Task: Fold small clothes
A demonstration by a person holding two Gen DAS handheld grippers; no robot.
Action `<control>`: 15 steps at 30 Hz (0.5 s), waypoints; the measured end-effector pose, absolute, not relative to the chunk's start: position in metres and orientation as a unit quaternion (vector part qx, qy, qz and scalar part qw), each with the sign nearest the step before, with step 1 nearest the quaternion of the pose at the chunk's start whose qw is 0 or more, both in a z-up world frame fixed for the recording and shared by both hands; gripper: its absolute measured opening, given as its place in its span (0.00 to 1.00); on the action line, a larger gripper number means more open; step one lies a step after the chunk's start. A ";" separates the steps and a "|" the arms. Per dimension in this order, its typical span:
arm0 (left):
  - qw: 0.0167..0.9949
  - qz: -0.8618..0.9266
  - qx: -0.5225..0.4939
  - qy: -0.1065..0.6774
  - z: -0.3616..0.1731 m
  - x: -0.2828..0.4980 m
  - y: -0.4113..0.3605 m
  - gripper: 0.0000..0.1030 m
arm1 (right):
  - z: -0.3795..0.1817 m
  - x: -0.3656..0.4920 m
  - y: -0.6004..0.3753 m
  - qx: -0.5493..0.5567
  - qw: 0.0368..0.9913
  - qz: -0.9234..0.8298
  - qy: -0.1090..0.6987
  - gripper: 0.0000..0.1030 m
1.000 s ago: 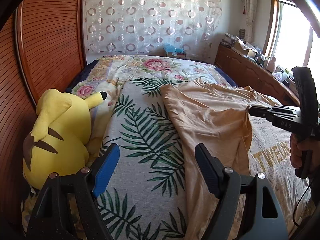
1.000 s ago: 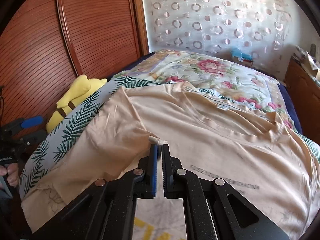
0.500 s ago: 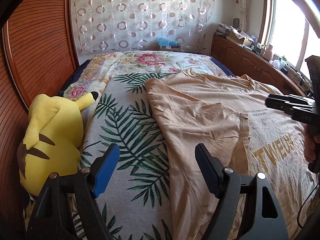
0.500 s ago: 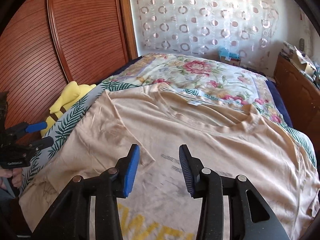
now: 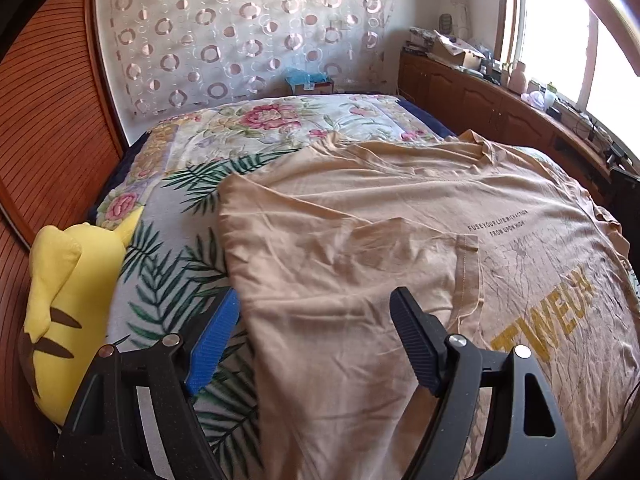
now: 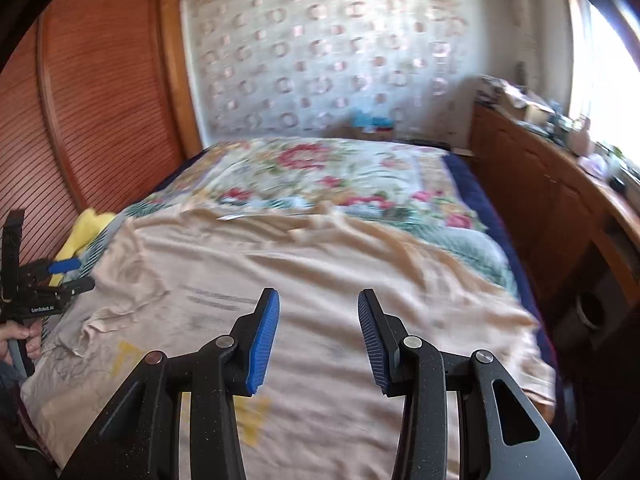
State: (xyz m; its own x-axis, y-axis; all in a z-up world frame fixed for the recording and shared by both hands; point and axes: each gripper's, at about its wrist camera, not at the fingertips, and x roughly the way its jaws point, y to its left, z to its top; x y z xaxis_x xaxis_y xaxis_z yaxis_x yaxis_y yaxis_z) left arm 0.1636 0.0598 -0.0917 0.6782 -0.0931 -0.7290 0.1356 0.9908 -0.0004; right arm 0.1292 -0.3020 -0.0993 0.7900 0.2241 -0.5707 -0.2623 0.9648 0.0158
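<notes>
While both grippers' fingers (image 5: 216,340) (image 6: 264,340) gape apart, blur smears the shirt (image 6: 320,280) print.

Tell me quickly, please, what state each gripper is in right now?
Left gripper: open, holding nothing, above the T-shirt.
Right gripper: open, holding nothing.

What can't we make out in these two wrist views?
- Near hem of the T-shirt: left wrist view, cut off by the bottom edge and hidden behind the left gripper.
- Shirt print: right wrist view, motion blur makes it unreadable beyond the right gripper.
- Clutter on the wooden cabinet: left wrist view, too small and washed out by window glare.
- Plush toy: left wrist view, its face is turned away.
</notes>
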 end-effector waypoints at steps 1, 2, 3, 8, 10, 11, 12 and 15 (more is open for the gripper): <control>0.914 -0.065 0.029 0.400 -0.094 0.166 0.056 0.76 | -0.097 0.125 -0.312 -0.031 0.948 0.117 0.294 0.42; 0.912 -0.066 0.032 0.405 -0.096 0.169 0.053 0.76 | -0.096 0.120 -0.321 -0.029 0.950 0.105 0.292 0.42; 0.910 -0.068 0.034 0.408 -0.098 0.170 0.051 0.76 | -0.093 0.116 -0.329 -0.027 0.952 0.094 0.291 0.42; 0.900 -0.073 0.049 0.426 -0.107 0.175 0.040 0.76 | -0.098 0.101 -0.367 -0.019 0.951 0.038 0.306 0.42; 0.900 -0.074 0.049 0.427 -0.107 0.175 0.039 0.77 | -0.105 0.097 -0.380 -0.018 0.948 0.019 0.317 0.42; 0.899 -0.074 0.047 0.428 -0.108 0.176 0.039 0.78 | -0.109 0.096 -0.387 -0.016 0.946 0.012 0.324 0.42; 0.898 -0.076 0.044 0.430 -0.108 0.176 0.040 0.79 | -0.115 0.094 -0.394 -0.011 0.943 0.005 0.332 0.42; 0.897 -0.081 0.039 0.433 -0.110 0.178 0.041 0.81 | -0.130 0.095 -0.404 0.003 0.935 0.000 0.356 0.42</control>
